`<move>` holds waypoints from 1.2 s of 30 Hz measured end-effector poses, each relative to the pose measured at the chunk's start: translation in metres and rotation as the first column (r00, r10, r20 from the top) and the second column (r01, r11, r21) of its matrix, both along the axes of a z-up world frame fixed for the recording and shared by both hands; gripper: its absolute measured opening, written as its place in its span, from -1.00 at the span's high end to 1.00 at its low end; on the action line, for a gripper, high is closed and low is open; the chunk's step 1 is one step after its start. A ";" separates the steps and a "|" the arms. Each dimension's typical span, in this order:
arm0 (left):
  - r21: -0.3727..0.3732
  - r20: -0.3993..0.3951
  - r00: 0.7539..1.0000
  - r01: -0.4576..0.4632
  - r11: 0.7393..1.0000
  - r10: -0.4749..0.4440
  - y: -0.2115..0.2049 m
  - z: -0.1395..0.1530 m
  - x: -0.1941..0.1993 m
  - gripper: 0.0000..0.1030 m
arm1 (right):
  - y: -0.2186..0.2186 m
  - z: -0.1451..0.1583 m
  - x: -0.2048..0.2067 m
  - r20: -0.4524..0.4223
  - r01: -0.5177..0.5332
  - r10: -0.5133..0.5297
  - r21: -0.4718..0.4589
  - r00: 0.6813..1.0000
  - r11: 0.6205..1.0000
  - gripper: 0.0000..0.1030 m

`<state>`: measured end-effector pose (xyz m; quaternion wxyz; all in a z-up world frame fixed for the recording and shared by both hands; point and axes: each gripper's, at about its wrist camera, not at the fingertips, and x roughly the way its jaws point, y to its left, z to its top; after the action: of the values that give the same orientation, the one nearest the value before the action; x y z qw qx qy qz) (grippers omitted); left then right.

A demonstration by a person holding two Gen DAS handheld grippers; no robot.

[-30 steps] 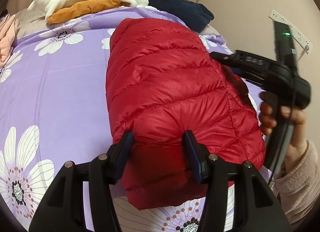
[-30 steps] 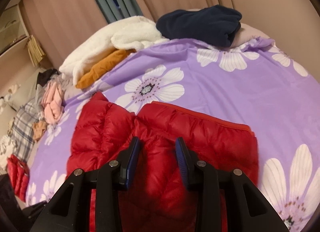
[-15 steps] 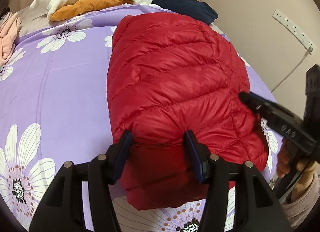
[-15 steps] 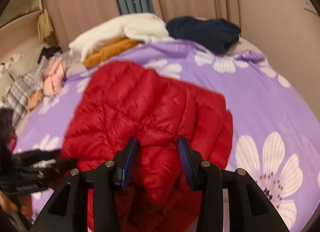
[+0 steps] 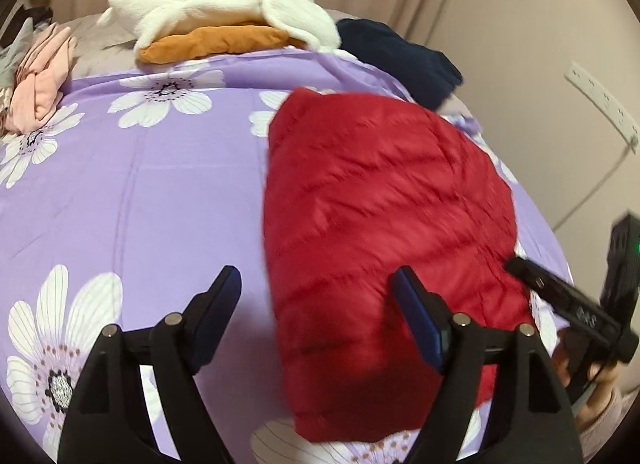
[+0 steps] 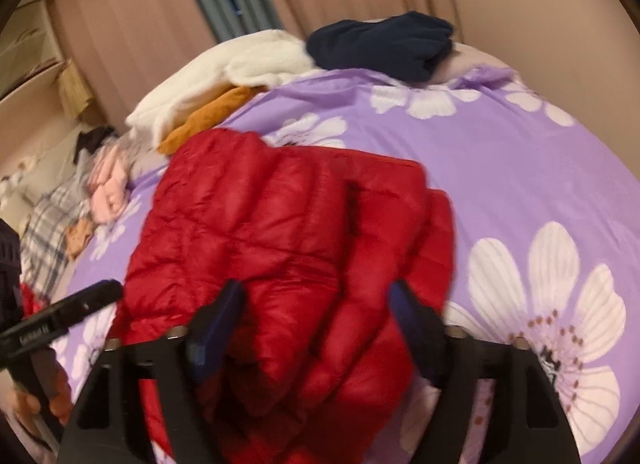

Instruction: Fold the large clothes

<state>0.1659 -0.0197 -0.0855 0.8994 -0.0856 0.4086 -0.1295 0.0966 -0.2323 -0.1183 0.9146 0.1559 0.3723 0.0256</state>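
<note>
the red down jacket [image 5: 384, 232] lies folded into a puffy bundle on the bed [image 5: 132, 199], right of the middle of its purple bedspread with white daisies. in the right wrist view the jacket [image 6: 280, 248] shows a folded layer on top and a straight hem edge at its far right side.

the left hand-held gripper [image 5: 318, 296] is spread wide and holds nothing. its left finger hangs over bare bedspread just left of the jacket, and its right finger is in front of the jacket's near part; contact there cannot be told from the picture. the right hand-held gripper [image 6: 318, 312] is also wide apart, with both blue-padded fingers over the near end of the jacket and quilted fabric bulging up between them. whether the pads touch the cloth cannot be told, as the view is blurred.

each camera sees the other tool: the right hand-held gripper [image 5: 560, 304] sits at the jacket's right edge, and the left one [image 6: 64, 316] sits at the jacket's near left.

at the far end of the bed a white fleece garment [image 5: 216, 3] lies on top of an orange garment [image 5: 216, 41], with a dark navy garment [image 5: 400, 59] to their right. a pink garment [image 5: 40, 79] sits at the far left edge. a white power strip [image 5: 600, 97] is fixed on the wall to the right.
</note>
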 end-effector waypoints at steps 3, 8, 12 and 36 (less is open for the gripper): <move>-0.008 -0.029 1.000 -0.003 1.000 0.003 0.004 -0.005 0.016 -0.54 | -0.008 -0.006 -0.001 -0.022 0.059 -0.058 0.036 0.998 0.998 -0.84; -0.097 -0.089 0.995 0.031 0.995 -0.040 0.006 -0.020 0.035 -0.66 | -0.023 -0.032 0.010 -0.144 0.099 -0.071 0.194 0.987 0.976 -0.97; -0.203 -0.159 0.982 0.064 0.977 -0.097 0.007 -0.037 0.050 -0.74 | -0.041 -0.065 0.018 -0.259 0.152 -0.034 0.450 0.965 0.880 -0.97; -0.360 -0.048 0.999 -0.034 0.932 0.018 0.073 -0.014 0.042 -0.26 | 0.054 -0.027 0.112 0.074 -0.309 0.313 0.478 0.947 0.823 -0.06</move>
<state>0.2077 0.0532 -0.0993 0.8610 -0.2573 0.3962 -0.1885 0.2084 -0.1784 -0.1451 0.8285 0.3165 0.3780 0.2655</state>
